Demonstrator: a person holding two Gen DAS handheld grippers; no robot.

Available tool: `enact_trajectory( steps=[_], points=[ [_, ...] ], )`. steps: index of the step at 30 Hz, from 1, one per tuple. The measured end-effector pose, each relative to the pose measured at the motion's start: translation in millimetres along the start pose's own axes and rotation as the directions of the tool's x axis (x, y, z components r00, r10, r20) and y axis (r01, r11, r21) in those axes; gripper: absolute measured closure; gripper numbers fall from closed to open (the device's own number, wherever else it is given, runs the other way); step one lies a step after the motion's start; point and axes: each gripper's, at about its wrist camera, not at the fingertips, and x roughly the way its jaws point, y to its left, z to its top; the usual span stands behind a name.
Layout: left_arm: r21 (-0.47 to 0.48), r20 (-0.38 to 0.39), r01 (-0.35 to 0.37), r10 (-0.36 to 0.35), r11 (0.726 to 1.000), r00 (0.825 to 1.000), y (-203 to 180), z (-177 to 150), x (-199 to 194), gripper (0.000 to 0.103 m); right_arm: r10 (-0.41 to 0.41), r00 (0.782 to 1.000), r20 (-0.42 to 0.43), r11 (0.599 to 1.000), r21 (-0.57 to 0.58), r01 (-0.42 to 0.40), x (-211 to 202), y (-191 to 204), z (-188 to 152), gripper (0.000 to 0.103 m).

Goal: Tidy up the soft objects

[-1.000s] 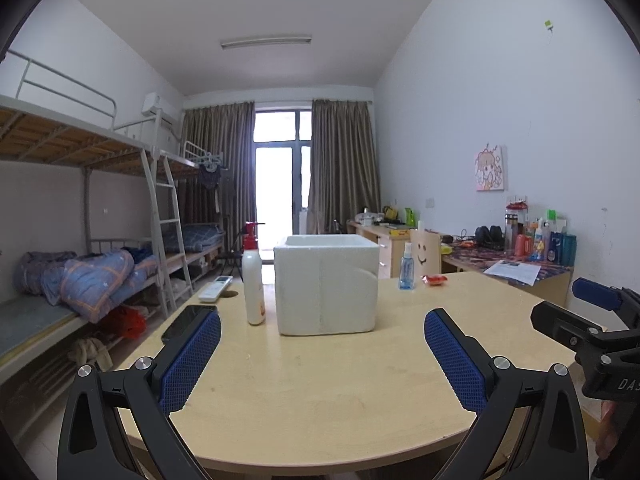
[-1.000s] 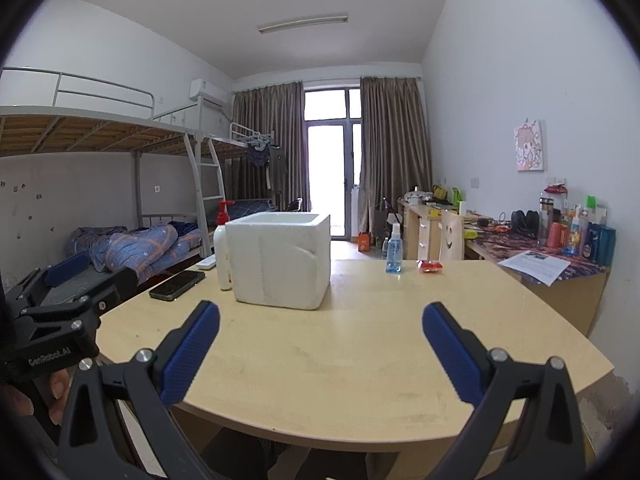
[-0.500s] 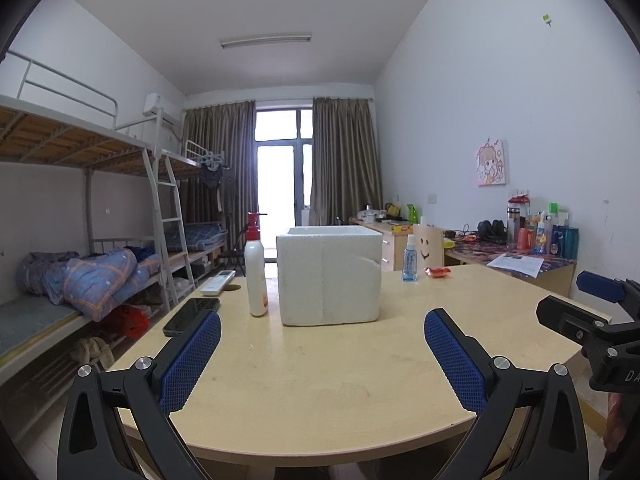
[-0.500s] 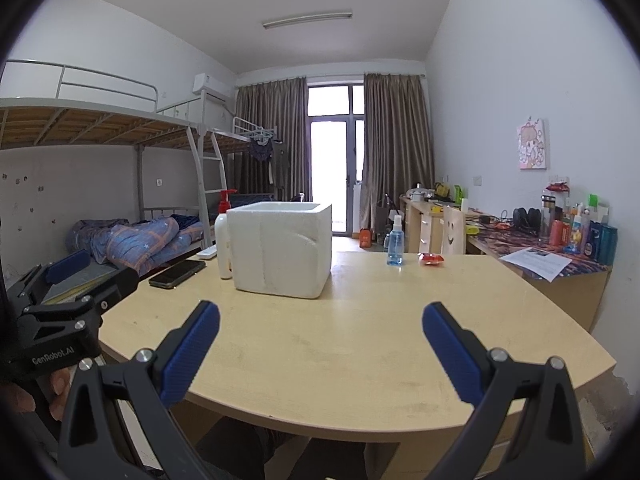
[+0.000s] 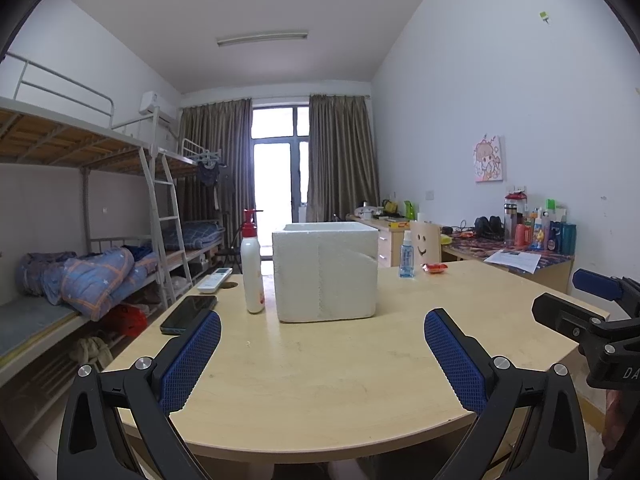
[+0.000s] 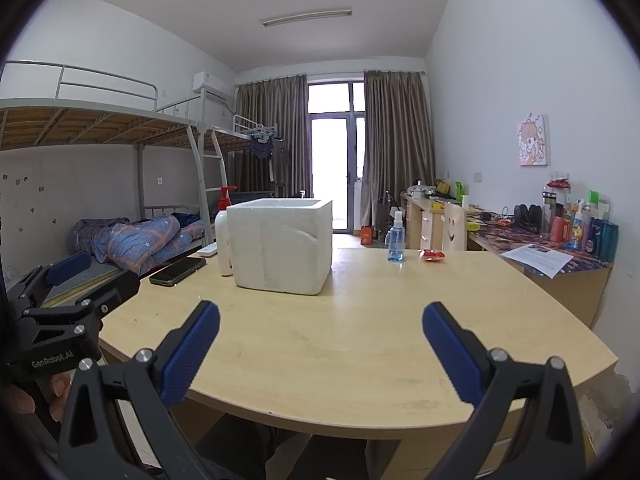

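A white foam box (image 5: 326, 272) (image 6: 280, 244) stands open-topped on the round wooden table (image 5: 320, 380) (image 6: 340, 344), past its middle; its inside is hidden from both views. No soft object shows on the table. My left gripper (image 5: 322, 320) is open near the table's front edge, aimed at the box, with nothing between its blue pads (image 5: 192, 360). My right gripper (image 6: 320, 312) is open and empty too, to the right of the left one. Each shows at the edge of the other's view: right gripper (image 5: 580, 300), left gripper (image 6: 92, 280).
Left of the box stand a white lotion bottle (image 5: 252, 264) (image 6: 224, 236), a black phone (image 5: 188, 314) (image 6: 178, 270) and a remote (image 5: 215, 280). A blue spray bottle (image 5: 406, 254) and a red packet (image 5: 435, 267) lie behind right. Bunk beds (image 5: 80, 280) line the left wall, a cluttered desk (image 5: 520, 248) the right.
Both grippers have sunk lower, so the box's open top no longer shows. Their jaws stay open and nothing on the table has moved.
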Motion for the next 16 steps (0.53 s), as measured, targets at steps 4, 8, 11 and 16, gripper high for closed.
enact_trajectory(
  steps=[4, 8, 11, 16],
  points=[
    [0.002, 0.004, 0.002, -0.002, 1.000, 1.000, 0.8, 0.2, -1.0, 0.001, 0.003, 1.000, -0.001, 1.000, 0.004, -0.003, -0.1, -0.9, 0.4, 0.000],
    [0.001, 0.001, 0.005, -0.005, 1.000, 1.000, 0.6, -0.3, -1.0, 0.001, 0.006, 1.000, -0.007, 1.000, -0.003, -0.006, 0.9, 1.4, -0.8, 0.000],
    [0.001, 0.002, 0.004, -0.004, 1.000, 1.000, 1.1, 0.1, -1.3, 0.001, 0.011, 1.000, -0.010, 1.000, -0.001, -0.011, 0.8, 1.4, -0.5, 0.001],
    [0.007, -0.005, 0.008, -0.007, 1.000, 1.000, -0.7, -0.2, -0.8, 0.001, 0.009, 1.000, -0.011, 1.000, 0.000, -0.009, 1.0, 1.1, -0.8, 0.000]
  ],
)
